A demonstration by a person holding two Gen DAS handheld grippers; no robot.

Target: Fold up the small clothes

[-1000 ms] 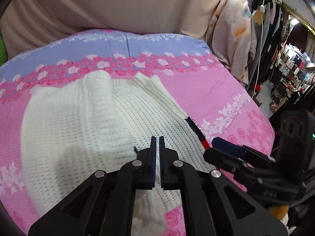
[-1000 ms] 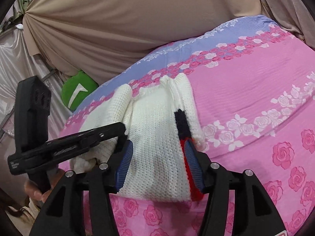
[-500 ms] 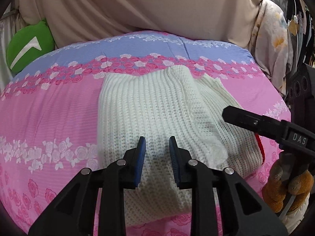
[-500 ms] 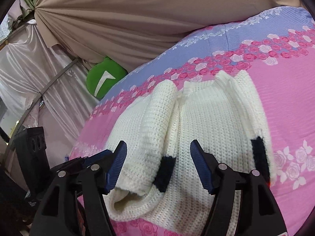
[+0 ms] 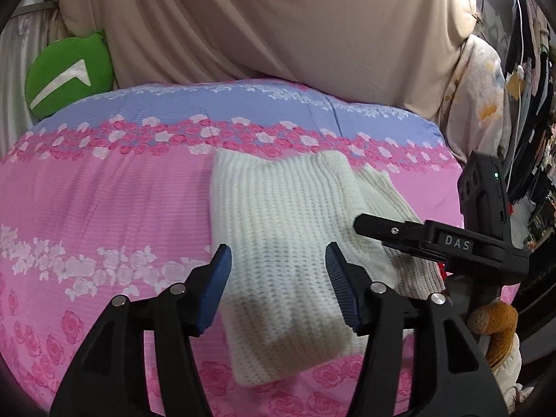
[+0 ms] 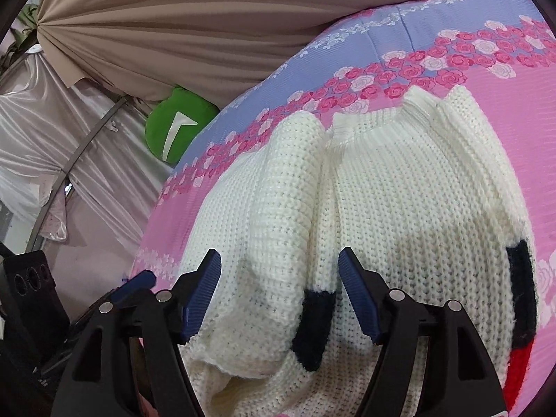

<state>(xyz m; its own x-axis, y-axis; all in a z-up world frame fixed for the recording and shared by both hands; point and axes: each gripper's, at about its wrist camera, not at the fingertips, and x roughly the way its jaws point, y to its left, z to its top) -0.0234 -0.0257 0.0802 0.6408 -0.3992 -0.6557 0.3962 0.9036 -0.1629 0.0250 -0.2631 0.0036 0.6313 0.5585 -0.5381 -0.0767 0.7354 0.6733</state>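
A cream knitted sweater (image 5: 278, 229) lies partly folded on the pink flowered bedspread (image 5: 97, 208). In the right wrist view the sweater (image 6: 399, 191) shows its neckline at the far end, both sleeves laid inward, and navy cuffs (image 6: 314, 326) with a red band at the right. My left gripper (image 5: 276, 285) hovers over the sweater's near left part, its jaws opening, with nothing pinched. My right gripper (image 6: 279, 292) stands open above the folded left sleeve, its pads off the knit. The right gripper's body (image 5: 434, 239) reaches in from the right in the left wrist view.
A green cushion with a white mark (image 5: 69, 73) sits at the bed's far left corner against a beige drape (image 5: 278, 24). Hanging clothes and a floral cloth (image 5: 479, 90) stand at the right. A hand in a brown glove (image 5: 493, 323) holds the right gripper.
My left gripper let go of the sweater, opened wide and drew back leftward. My right gripper widened a little and swung left, off the red-and-navy hem and over the folded sleeve.
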